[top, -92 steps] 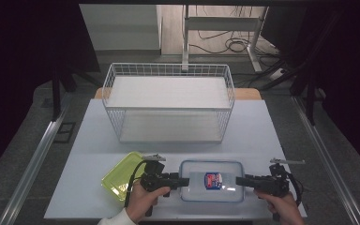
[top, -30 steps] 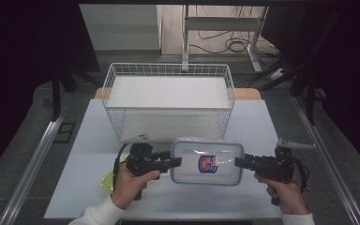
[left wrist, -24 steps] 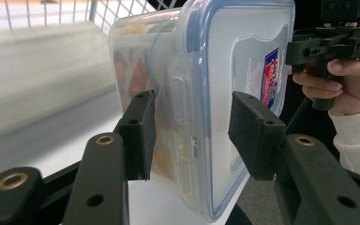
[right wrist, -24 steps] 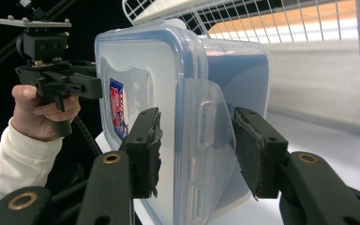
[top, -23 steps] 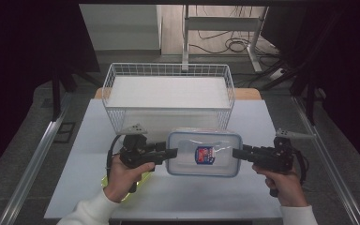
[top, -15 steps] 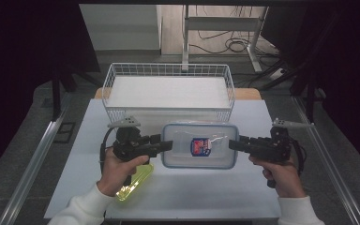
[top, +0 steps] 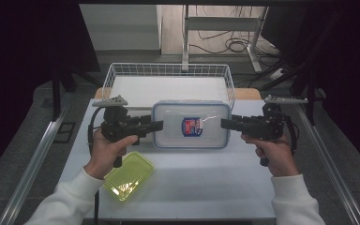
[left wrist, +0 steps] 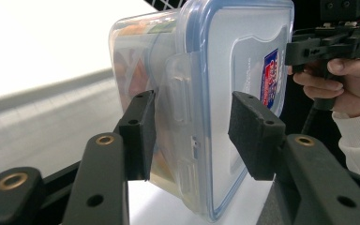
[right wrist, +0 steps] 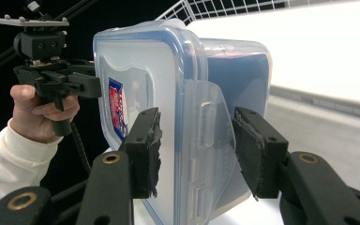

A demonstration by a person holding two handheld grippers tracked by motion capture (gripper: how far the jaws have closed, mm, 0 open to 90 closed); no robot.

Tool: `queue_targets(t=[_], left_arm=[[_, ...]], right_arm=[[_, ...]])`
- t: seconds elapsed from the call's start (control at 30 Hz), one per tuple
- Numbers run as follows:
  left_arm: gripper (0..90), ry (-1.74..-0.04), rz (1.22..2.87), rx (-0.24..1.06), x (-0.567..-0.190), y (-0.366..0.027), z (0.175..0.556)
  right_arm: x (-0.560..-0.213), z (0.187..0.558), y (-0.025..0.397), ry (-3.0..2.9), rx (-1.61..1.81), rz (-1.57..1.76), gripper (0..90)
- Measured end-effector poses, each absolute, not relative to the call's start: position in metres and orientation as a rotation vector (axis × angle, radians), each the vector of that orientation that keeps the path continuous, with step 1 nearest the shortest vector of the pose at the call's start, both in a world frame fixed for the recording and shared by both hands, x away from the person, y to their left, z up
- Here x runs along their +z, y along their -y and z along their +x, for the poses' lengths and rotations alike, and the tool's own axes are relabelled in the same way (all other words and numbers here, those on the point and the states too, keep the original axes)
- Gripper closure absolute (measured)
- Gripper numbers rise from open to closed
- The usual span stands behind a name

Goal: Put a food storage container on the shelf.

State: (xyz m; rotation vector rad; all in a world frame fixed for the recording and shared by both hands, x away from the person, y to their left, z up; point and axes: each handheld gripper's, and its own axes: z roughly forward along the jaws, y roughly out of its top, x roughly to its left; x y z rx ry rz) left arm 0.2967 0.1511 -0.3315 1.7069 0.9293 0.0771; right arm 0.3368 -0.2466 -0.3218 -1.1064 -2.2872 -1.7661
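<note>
Above the table [top: 215,187], just before the wire basket [top: 168,70], a rigid, smooth (likely slippery) lidded container [top: 191,124] is clamped at its end latches by the left gripper [top: 158,125] and right gripper [top: 224,123].

High view: above the person's side, looking forward and down over the white table [top: 206,187].
Gripper views: close, facing each other.
Shared: clear lidded container [top: 191,124] [left wrist: 225,84] [right wrist: 168,108].

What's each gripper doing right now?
Left gripper: shut on the lidded container, at its end.
Right gripper: shut on its other end.
</note>
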Motion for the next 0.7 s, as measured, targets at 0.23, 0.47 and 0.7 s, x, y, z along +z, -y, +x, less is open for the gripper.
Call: queue_targets(t=[0.23,0.47,0.7], left_arm=[[52.5,-0.926,1.713,0.09,-0.314,-0.164,0.311],[52.5,-0.922,1.733,0.117,-0.292,-0.176,0.324],[52.6,-0.919,1.741,0.134,-0.278,-0.185,0.338]], right_arm=[[-0.307,0.35,0.234,2.289,-1.787,-1.092,52.7],[-0.294,0.367,0.221,2.277,-1.798,-1.074,52.7],[-0.284,0.384,0.212,2.258,-1.813,-1.06,52.7]])
